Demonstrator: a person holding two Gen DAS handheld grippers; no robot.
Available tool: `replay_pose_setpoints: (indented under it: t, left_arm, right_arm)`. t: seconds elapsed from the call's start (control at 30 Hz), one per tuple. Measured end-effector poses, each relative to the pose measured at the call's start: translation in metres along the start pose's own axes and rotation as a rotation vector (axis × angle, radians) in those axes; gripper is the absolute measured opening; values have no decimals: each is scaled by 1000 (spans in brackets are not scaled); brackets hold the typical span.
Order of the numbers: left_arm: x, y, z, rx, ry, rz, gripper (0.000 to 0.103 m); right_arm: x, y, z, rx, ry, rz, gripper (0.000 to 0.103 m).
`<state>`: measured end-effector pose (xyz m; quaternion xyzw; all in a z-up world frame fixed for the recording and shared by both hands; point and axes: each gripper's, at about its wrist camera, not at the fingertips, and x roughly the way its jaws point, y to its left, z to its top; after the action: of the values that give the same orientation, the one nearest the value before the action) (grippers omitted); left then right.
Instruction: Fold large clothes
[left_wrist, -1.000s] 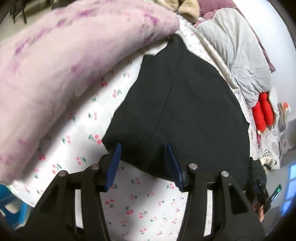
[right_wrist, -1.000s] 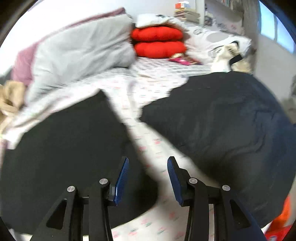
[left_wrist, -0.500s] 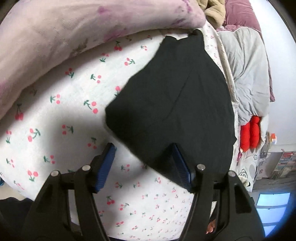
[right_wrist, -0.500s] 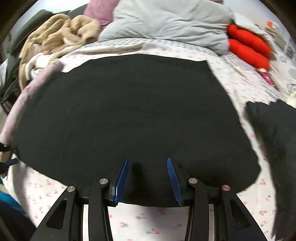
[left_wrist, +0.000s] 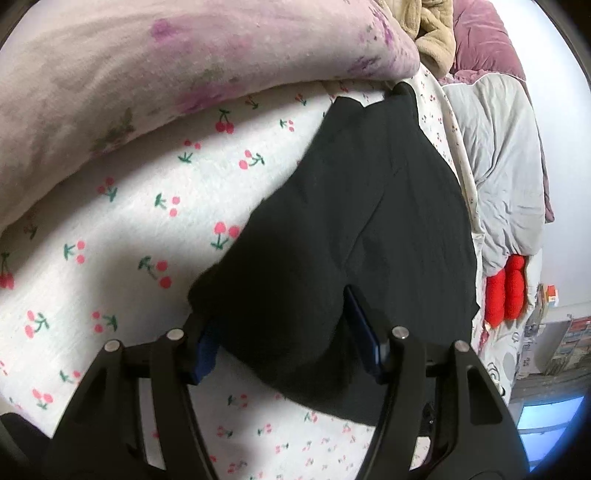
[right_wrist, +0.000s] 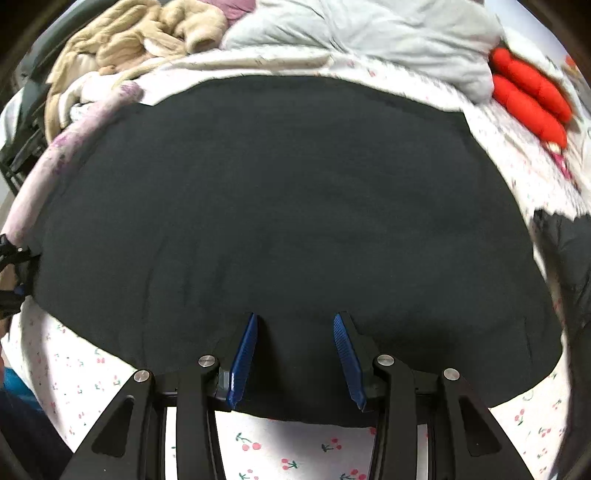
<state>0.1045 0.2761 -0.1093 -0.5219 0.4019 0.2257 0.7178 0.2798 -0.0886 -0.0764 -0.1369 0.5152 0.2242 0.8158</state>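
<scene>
Black garment (right_wrist: 280, 206) on white cherry-print sheet (left_wrist: 129, 229); mottled pink blanket (left_wrist: 166, 66), red cushions (right_wrist: 528, 96).

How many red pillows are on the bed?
2. The two red pillows lie side by side at the far end of the bed, next to the grey quilt: one and the other. More may be hidden.

Black garments (right_wrist: 280, 206): two. Red cushions (right_wrist: 528, 99): two. Claws (right_wrist: 295, 354): two.
</scene>
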Motion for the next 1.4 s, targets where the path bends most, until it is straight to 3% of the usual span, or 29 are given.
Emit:
replay_pose_setpoints:
  t: [0.07, 0.17, 0.23, 0.33, 0.4, 0.53, 0.63, 0.67, 0.73, 0.83, 0.87, 0.9, 0.93, 1.03, 1.1, 1.23, 1.4]
  left_arm:
    - [1, -5, -1, 21, -34, 15, 61]
    - [-8, -9, -2, 21, -84, -1, 45]
    - [-24, -22, -7, 75, -132, -34, 39]
    - [-49, -49, -16, 194, -217, -104, 39]
    - [-50, -57, -14, 212, -211, -127, 44]
    - [-29, -41, 9, 67, -118, -154, 51]
    - [-14, -28, 23, -23, -71, -172, 51]
    - [-13, -27, 24, -24, -66, -168, 45]
    - [-16, -33, 23, 14, -84, -154, 38]
    - [-34, -53, 9, 90, -141, -173, 36]
    - [-40, -58, 6, 120, -156, -176, 35]
    - [-45, -64, 4, 147, -171, -177, 35]
    - [-49, -68, 1, 167, -181, -176, 35]
    - [-53, -73, 1, 190, -187, -170, 34]
    - [-53, -74, 3, 181, -184, -175, 34]
    - [-54, -79, 2, 203, -192, -203, 34]
    - [-64, -87, -4, 268, -215, -233, 34]
  right_arm:
    - [3, -5, 1, 12, 2, 10, 44]
    - [8, -10, 1, 30, 12, 22, 44]
    - [10, -9, 0, 23, 15, 15, 43]
    - [12, -5, -2, -7, 18, -13, 43]
    - [13, -5, -1, -3, 22, -16, 43]
    - [12, -4, 1, 5, 24, -13, 43]
    - [13, -4, 1, 7, 23, -10, 43]
    - [13, -5, 1, 9, 24, -8, 43]
    - [14, -5, 1, 11, 25, -7, 43]
    - [12, -7, 3, 28, 28, -7, 43]
    - [9, -8, 3, 44, 22, 7, 38]
    - [5, -8, 4, 54, 12, 35, 25]
    - [1, -7, 5, 56, -4, 71, 20]
    - [-16, 7, 6, 28, -73, 144, 20]
    - [-13, 20, 8, 4, -62, 189, 20]
    - [3, 46, 11, -61, -35, 143, 20]
    - [9, 40, 21, -6, -26, 160, 20]
